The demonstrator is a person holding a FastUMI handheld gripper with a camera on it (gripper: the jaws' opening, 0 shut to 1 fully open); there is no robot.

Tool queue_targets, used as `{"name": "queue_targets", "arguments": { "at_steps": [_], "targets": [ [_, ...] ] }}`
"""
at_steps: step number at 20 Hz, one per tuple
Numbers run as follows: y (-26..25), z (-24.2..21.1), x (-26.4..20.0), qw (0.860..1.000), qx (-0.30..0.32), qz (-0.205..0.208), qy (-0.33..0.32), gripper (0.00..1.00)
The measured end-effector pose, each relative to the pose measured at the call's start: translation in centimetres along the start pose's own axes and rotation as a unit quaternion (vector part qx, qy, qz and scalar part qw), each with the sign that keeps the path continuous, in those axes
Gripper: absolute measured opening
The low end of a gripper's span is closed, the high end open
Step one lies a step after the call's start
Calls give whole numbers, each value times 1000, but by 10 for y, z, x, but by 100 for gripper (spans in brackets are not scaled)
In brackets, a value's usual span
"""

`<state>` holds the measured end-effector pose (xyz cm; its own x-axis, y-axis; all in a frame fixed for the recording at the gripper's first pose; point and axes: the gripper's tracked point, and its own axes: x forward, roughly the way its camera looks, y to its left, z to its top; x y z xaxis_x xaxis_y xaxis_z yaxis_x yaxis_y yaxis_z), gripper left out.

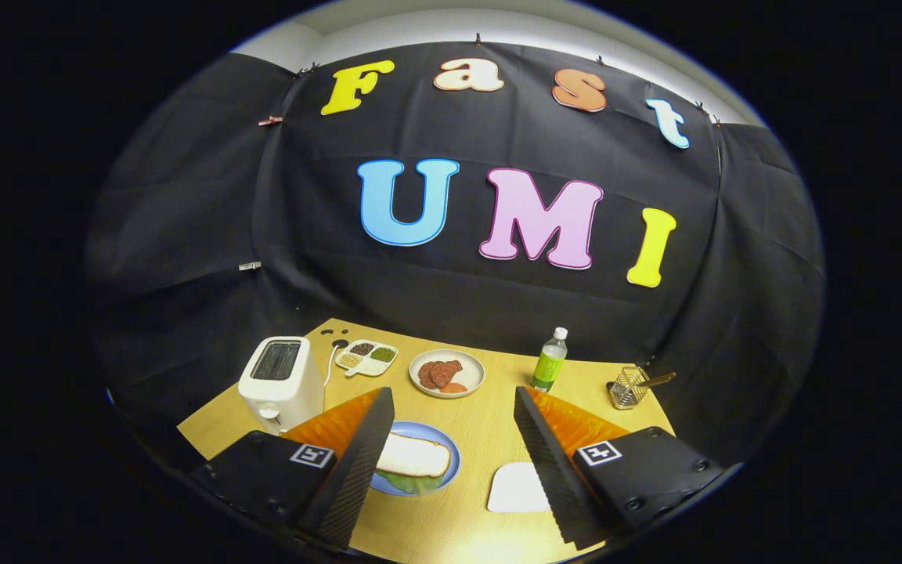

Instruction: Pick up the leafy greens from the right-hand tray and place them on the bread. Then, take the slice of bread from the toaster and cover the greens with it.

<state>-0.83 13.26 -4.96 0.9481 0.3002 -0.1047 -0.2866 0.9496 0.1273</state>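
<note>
With the gripper [451, 462] wide open and empty, the pale bread slice [413, 456] covering green leaves [412, 483] on the round blue plate [445, 439] at lower centre seems finished, so withdraw slowly.

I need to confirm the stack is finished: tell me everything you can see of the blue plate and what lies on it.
The blue plate is round and sits flat on the wooden table, between the open gripper fingers, partly hidden by the left one. A pale bread slice lies across it, with leafy greens peeking out from under its near edge. The white toaster stands beyond it, apart. Nothing grips the plate.
</note>
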Motion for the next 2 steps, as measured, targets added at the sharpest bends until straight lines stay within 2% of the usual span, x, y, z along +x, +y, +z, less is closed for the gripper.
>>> {"name": "queue_targets", "arguments": {
  "at_steps": [2],
  "targets": [
    [0, -1, -1, 1000, 0, -1, 1, 96]
  ]
}}
